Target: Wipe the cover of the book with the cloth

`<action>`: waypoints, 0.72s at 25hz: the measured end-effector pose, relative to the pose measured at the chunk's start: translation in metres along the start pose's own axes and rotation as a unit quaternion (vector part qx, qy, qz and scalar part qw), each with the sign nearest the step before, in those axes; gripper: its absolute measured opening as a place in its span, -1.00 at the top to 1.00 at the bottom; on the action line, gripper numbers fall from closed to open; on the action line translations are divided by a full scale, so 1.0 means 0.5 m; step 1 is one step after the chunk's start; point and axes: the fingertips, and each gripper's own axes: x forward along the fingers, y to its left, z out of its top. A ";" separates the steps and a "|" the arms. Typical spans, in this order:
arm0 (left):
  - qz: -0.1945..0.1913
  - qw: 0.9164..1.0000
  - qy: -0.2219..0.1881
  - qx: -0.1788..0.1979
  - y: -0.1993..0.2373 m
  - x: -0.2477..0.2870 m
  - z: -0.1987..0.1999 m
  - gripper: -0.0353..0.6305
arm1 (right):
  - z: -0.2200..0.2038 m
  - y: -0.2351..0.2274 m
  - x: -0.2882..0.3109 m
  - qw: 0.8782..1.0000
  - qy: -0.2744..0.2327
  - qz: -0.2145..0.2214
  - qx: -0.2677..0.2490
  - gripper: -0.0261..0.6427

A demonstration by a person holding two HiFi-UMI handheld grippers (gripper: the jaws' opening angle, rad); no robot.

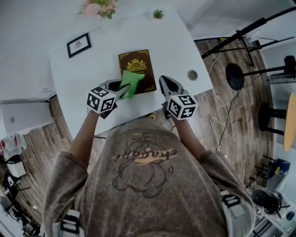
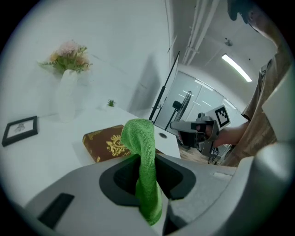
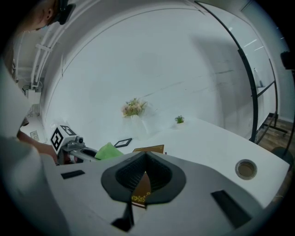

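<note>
A brown book [image 1: 137, 66] with a gold crest lies flat on the white table [image 1: 78, 76]. A green cloth [image 1: 131, 82] rests on the book's near left part, and my left gripper [image 1: 121, 90] is shut on it. In the left gripper view the cloth [image 2: 140, 133] stands up out of the closed jaws of that gripper [image 2: 147, 177], with the book [image 2: 103, 143] just beyond. My right gripper [image 1: 164, 85] is at the book's near right corner. In the right gripper view its jaws [image 3: 143, 177] are shut on that gold-printed corner of the book [image 3: 139, 193].
A framed picture [image 1: 78, 45], a vase of flowers [image 1: 99, 8] and a small potted plant [image 1: 158, 14] stand along the far side of the table. A round cable hole [image 1: 192, 75] is at the right. Stands and cables crowd the wooden floor [image 1: 240, 111] to the right.
</note>
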 end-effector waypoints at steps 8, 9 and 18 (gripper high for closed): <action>0.057 0.997 -0.050 -0.006 0.128 0.010 0.132 0.66 | 0.013 -0.012 -0.014 1.000 -0.015 -0.019 0.006 0.91; 0.066 0.996 -0.057 -0.012 0.145 0.012 0.143 0.66 | 0.013 -0.015 -0.017 1.000 -0.016 -0.022 0.007 0.91; 0.111 0.992 -0.050 0.016 0.252 0.041 0.209 0.66 | 0.014 -0.038 -0.052 0.999 -0.022 -0.047 0.011 0.91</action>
